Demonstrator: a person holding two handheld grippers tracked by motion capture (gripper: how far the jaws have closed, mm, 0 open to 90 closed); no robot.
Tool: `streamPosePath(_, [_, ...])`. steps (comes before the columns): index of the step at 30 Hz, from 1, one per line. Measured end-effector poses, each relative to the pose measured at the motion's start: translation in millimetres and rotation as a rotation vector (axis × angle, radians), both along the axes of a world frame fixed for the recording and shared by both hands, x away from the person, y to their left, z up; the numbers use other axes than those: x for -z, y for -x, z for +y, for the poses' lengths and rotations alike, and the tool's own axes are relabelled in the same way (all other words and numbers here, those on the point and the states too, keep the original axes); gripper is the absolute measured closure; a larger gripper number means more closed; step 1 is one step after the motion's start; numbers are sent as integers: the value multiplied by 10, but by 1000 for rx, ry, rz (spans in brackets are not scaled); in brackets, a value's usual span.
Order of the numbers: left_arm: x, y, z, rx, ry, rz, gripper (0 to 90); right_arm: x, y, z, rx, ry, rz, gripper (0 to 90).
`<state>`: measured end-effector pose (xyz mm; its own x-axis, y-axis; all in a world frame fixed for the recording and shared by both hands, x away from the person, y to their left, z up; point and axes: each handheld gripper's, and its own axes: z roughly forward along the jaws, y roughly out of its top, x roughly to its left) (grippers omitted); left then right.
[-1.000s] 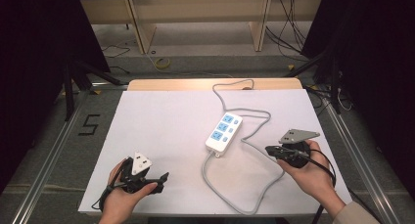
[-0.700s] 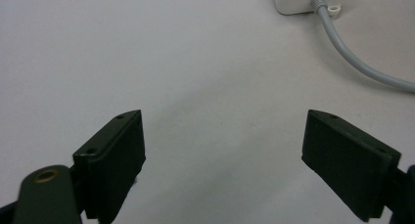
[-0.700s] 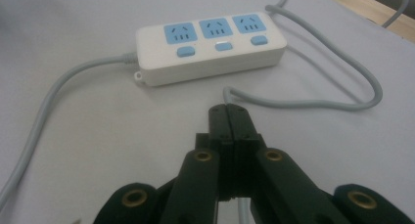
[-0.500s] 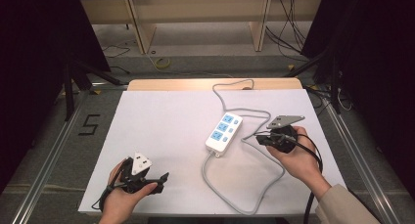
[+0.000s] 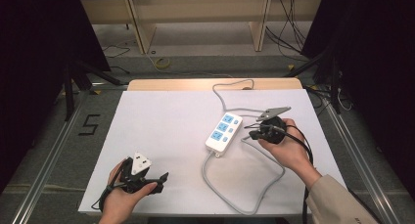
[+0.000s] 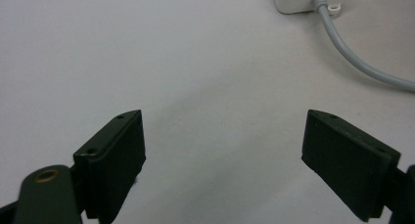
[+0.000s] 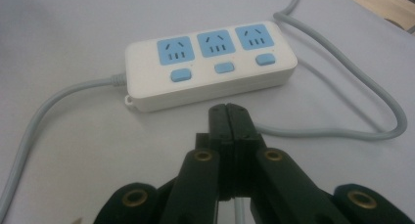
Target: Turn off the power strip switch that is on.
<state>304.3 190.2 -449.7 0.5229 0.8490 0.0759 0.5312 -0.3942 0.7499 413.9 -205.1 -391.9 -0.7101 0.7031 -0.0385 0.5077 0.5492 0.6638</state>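
- While its jaws are pressed together on nothing, the right claw (image 7: pixel 228 111) points at the power strip (image 7: pixel 210 65), just beside it.
- The left claw (image 6: pixel 222 160), jaws apart, hovers well away from the power strip.

High view overhead; gripper views close, sharing power strip (image 7: pixel 210 67).

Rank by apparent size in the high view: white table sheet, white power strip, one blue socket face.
1. White table sheet, largest by far.
2. White three-socket power strip.
3. Blue socket face, smallest; it sits on the strip.
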Motion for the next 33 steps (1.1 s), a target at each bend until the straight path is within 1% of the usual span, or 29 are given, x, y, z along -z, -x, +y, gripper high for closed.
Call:
streamPosePath(1, [0, 0, -1, 1, 0, 0, 156, -3, -39, 23, -4, 4, 7, 900])
streamPosePath(5, [0, 0, -4, 1, 0, 0, 156, -11, -81, 62, -4, 11, 19, 900])
streamPosePath(7, [-1, 0, -4, 1, 1, 0, 156, -24, -135, 108, -14, 18, 19, 900])
streamPosePath(8, [-1, 0, -3, 1, 1, -1, 156, -24, -135, 108, -14, 18, 19, 900])
streamPosePath(12, [-2, 2, 1, 1, 1, -2, 157, -44, -215, 187, -20, 26, 20, 900])
streamPosePath(14, [-2, 3, 1, -1, 4, -1, 157, -47, -227, 202, -16, 29, 25, 900])
streamPosePath(16, [-1, 3, 2, 0, 4, 0, 157, -55, -272, 237, -21, 35, 31, 900])
streamPosePath(20, [-2, 4, 2, 2, 4, -1, 158, -58, -314, 266, -26, 40, 31, 900])
streamPosePath(23, [-1, 4, 2, 1, 5, -2, 158, -57, -365, 297, -25, 51, 44, 900])
streamPosePath(33, [-3, 5, 1, 1, 4, 1, 158, -42, -486, 381, -31, 79, 60, 900])
